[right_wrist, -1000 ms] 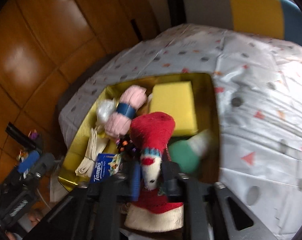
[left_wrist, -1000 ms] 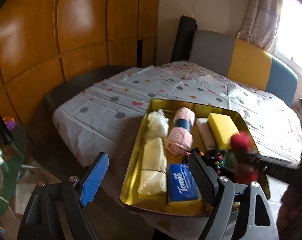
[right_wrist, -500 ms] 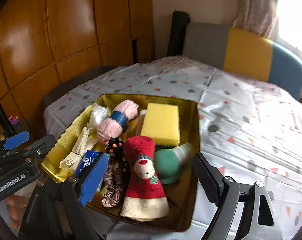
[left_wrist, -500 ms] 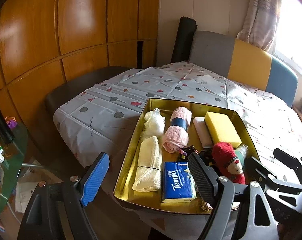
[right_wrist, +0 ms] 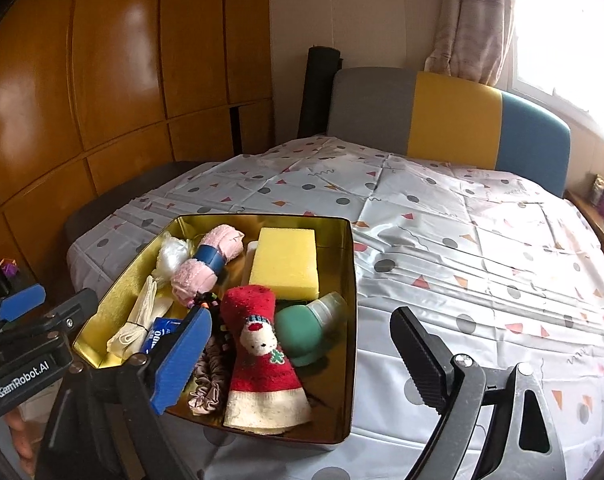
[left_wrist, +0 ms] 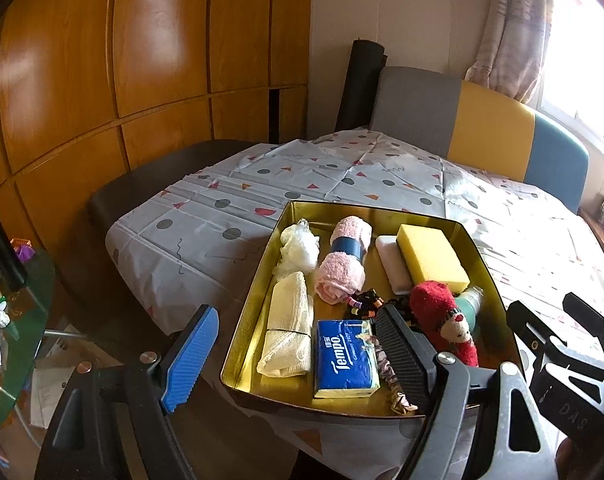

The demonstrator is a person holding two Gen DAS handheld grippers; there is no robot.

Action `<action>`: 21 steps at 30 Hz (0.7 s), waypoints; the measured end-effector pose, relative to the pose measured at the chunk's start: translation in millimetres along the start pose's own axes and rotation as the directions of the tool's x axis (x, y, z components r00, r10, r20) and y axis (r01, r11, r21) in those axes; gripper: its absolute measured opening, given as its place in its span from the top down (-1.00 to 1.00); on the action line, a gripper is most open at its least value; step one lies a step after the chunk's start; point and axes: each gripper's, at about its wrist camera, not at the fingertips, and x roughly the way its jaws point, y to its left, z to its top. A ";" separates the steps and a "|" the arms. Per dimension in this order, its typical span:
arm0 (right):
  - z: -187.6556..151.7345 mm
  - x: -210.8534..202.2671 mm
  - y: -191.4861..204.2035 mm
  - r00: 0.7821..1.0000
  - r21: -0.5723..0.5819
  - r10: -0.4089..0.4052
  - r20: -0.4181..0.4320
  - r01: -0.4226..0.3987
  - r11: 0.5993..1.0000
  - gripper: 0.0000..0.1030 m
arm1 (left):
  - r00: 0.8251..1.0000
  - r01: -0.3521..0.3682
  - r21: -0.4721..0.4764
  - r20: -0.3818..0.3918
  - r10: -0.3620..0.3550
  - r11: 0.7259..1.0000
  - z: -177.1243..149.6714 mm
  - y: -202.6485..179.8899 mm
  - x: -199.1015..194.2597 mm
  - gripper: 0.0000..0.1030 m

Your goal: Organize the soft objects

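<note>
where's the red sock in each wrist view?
Left wrist: red sock lies lower right in the gold tray, just right of the black finger.
Right wrist: red sock lies lower centre, at the tray's near edge.
Shared landmark: yellow sponge, just behind the sock.

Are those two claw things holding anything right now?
No. The left gripper and right gripper are both open and empty; the red sock lies in the tin.
</note>
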 end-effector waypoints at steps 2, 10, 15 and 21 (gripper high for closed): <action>-1.1 1.0 -0.2 1.000 -0.001 -0.002 -0.002 0.002 1.000 -0.79 | 1.000 0.001 0.000 -0.005 -0.001 1.000 -0.2 -0.4 0.8 -0.61; -1.5 0.5 0.4 1.000 -0.003 0.003 -0.001 -0.003 1.000 -0.79 | 1.000 -0.001 0.006 -0.009 0.001 1.000 -1.8 -0.9 1.8 -0.61; -1.8 1.2 0.9 1.000 -0.001 0.005 -0.005 -0.005 1.000 -0.80 | 1.000 0.001 0.005 -0.015 -0.001 1.000 -2.0 0.1 3.8 -0.61; -2.9 0.4 1.9 1.000 -0.005 0.006 -0.005 -0.006 1.000 -0.81 | 1.000 0.001 0.009 -0.016 -0.001 1.000 -2.3 -0.6 4.2 -0.61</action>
